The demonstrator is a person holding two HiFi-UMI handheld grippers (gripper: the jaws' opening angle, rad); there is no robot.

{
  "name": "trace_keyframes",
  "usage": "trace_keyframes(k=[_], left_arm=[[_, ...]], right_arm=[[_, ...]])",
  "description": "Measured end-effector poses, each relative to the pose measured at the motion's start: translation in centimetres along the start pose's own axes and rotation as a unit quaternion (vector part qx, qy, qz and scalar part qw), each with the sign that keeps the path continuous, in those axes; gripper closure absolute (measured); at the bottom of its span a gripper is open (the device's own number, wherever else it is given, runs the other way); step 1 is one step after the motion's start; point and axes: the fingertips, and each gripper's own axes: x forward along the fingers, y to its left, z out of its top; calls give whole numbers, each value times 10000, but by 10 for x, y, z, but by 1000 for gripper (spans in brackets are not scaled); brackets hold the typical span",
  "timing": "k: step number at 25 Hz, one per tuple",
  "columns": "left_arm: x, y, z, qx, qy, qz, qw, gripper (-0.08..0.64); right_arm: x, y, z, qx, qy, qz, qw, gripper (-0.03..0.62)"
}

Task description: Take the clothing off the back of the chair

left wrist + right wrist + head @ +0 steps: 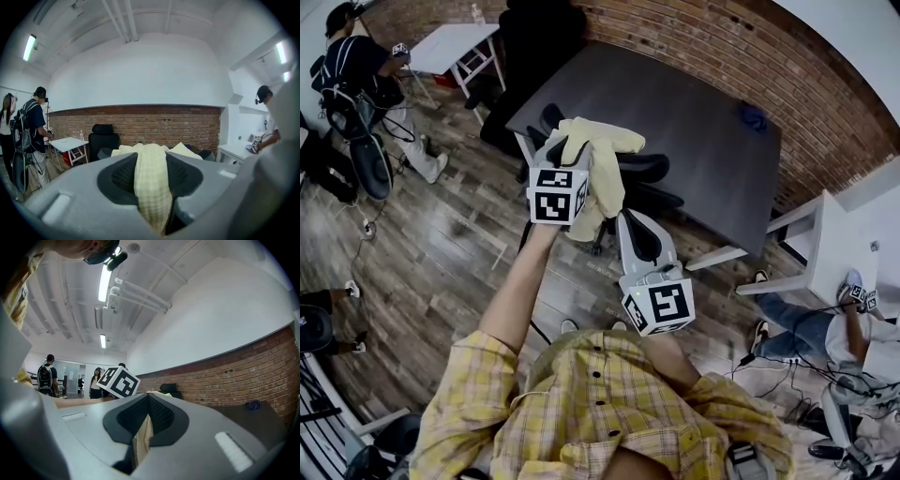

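Clothing (602,142) clamped in left claw (151,161), strip in right claw (143,427).

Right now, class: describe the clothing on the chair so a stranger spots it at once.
Find the dark table by the brick wall; a black office chair stands beside it. The clothing hangs over its back: pale yellow checked cloth against all that black.

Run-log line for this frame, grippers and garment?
left gripper: shut on pale yellow checked garment | right gripper: shut on garment | garment: draped over black office chair
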Motion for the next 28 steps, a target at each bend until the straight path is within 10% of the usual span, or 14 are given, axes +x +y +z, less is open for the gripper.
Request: trace_keyframes(k=[28], left_arm=[[-48,-10,61,-245,-719,372,9964,446]], right_arm=[[-19,-3,16,0,-144,25,9999,586]])
